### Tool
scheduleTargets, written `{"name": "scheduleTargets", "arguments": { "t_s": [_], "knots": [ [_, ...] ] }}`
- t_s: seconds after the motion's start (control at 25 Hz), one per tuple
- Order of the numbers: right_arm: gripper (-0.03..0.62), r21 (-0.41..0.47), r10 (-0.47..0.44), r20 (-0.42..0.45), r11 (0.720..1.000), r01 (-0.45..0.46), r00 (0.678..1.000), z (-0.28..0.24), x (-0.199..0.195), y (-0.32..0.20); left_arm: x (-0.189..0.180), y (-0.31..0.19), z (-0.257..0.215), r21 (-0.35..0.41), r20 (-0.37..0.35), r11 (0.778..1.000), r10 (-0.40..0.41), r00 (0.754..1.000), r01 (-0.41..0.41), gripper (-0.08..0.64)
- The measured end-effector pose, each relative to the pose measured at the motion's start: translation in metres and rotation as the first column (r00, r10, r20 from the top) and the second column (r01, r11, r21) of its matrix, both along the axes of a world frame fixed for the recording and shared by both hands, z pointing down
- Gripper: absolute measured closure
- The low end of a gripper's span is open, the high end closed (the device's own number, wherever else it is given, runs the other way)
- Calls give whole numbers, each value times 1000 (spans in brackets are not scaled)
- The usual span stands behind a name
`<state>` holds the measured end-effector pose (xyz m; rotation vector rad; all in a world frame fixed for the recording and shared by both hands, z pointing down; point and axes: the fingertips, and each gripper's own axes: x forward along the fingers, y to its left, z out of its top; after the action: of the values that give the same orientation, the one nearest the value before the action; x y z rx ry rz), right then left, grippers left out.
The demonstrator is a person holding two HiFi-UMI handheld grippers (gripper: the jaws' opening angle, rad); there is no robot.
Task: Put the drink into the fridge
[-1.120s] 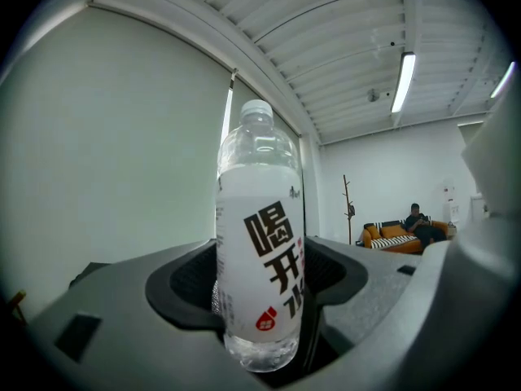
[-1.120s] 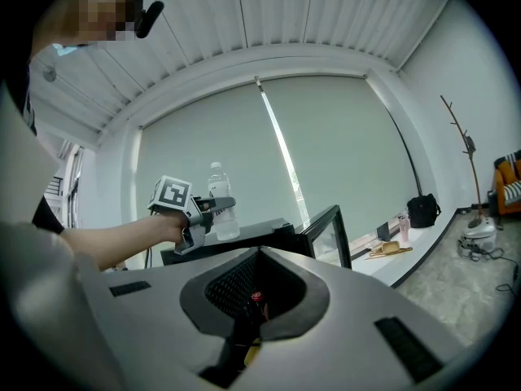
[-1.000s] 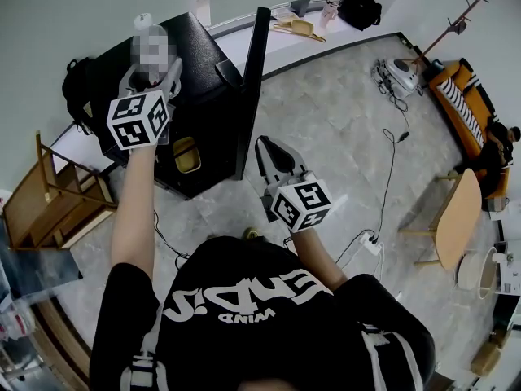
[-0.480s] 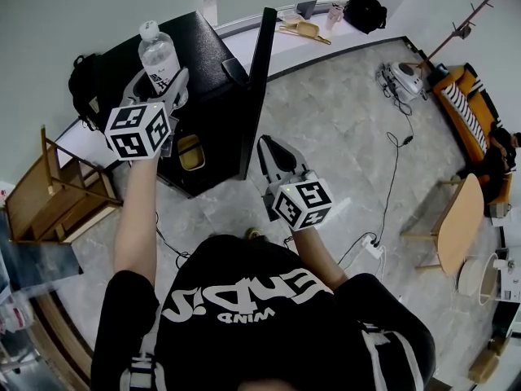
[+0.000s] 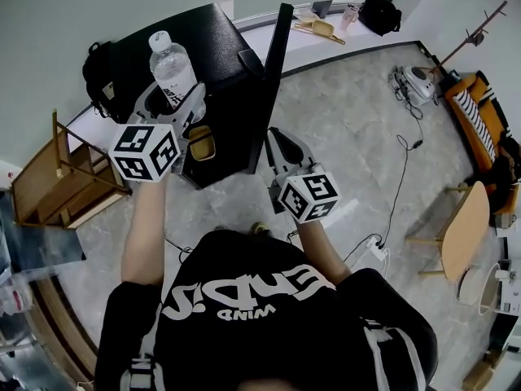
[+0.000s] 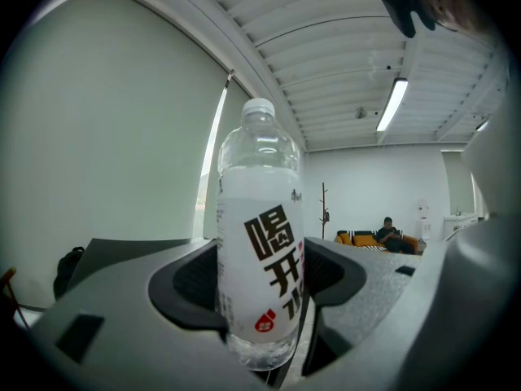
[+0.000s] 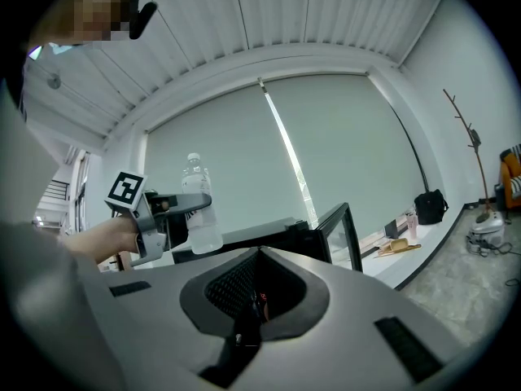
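A clear water bottle (image 5: pixel 170 60) with a white label and cap stands upright between the fingers of my left gripper (image 5: pixel 173 96), which is shut on it. In the left gripper view both pads press the bottle (image 6: pixel 260 251) low on its label. It hangs over the top front left of a black mini fridge (image 5: pixel 213 37), whose door (image 5: pixel 269 63) stands open to the right. My right gripper (image 5: pixel 278 142) is held level in front of the door's edge, shut and with nothing in it. The right gripper view shows the bottle (image 7: pixel 200 212), the left gripper (image 7: pixel 175 212) and the fridge (image 7: pixel 273 235).
A yellow thing (image 5: pixel 201 142) lies inside the fridge. A wooden chair (image 5: pixel 61 187) stands at the left, with a black bag (image 5: pixel 101 70) behind it. Cables and a power strip (image 5: pixel 376 248) run over the floor at the right, near a round wooden table (image 5: pixel 466 228).
My left gripper has carried the bottle back toward me and slightly right, from over the fridge's top toward its front. The right gripper has stayed where it was.
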<state>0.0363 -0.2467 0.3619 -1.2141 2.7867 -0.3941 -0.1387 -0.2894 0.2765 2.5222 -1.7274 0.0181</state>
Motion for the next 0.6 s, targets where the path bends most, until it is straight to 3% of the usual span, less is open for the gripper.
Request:
{"name": "scheduleTargets", "arguments": {
  "t_s": [0.6],
  "knots": [
    [573, -27, 28, -17, 999, -29, 999, 24, 5, 16, 24, 54, 63, 1, -40, 995, 99, 994, -99, 267]
  ]
}}
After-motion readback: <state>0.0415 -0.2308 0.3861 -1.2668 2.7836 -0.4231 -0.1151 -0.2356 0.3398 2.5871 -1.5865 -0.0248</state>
